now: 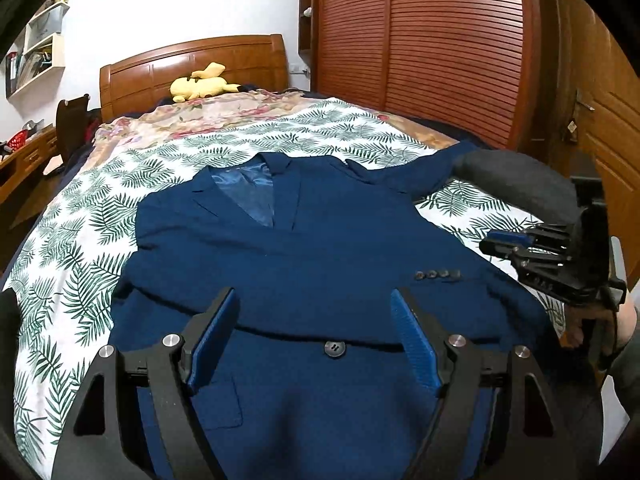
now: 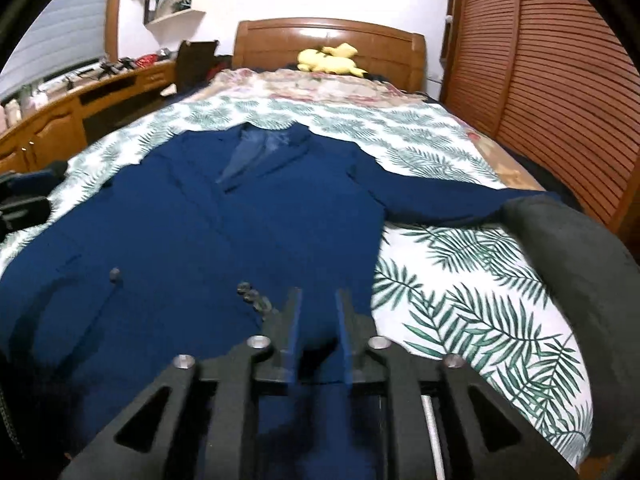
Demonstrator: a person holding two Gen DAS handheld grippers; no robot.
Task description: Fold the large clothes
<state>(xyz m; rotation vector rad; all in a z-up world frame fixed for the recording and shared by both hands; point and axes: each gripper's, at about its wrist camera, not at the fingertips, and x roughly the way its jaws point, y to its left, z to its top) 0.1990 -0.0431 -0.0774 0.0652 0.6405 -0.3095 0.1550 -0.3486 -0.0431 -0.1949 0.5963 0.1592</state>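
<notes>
A navy blue suit jacket (image 1: 320, 248) (image 2: 200, 220) lies face up on the leaf-print bed sheet (image 1: 80, 240), collar toward the headboard. One sleeve is folded across its front, its cuff buttons (image 1: 437, 274) (image 2: 254, 296) showing. The other sleeve (image 2: 440, 200) stretches out to the right. My left gripper (image 1: 313, 294) hovers open and wide over the jacket's lower front, just short of the front button (image 1: 334, 349). My right gripper (image 2: 318, 294) (image 1: 490, 245) stands by the jacket's right edge beside the cuff buttons, its jaws a narrow gap apart, with no cloth pinched.
A dark grey padded object (image 2: 580, 264) (image 1: 520, 180) lies on the bed's right side over the end of the outstretched sleeve. A yellow plush toy (image 1: 200, 84) sits by the wooden headboard (image 2: 328, 40). A slatted wardrobe (image 1: 420, 40) stands right, a desk (image 2: 80, 96) left.
</notes>
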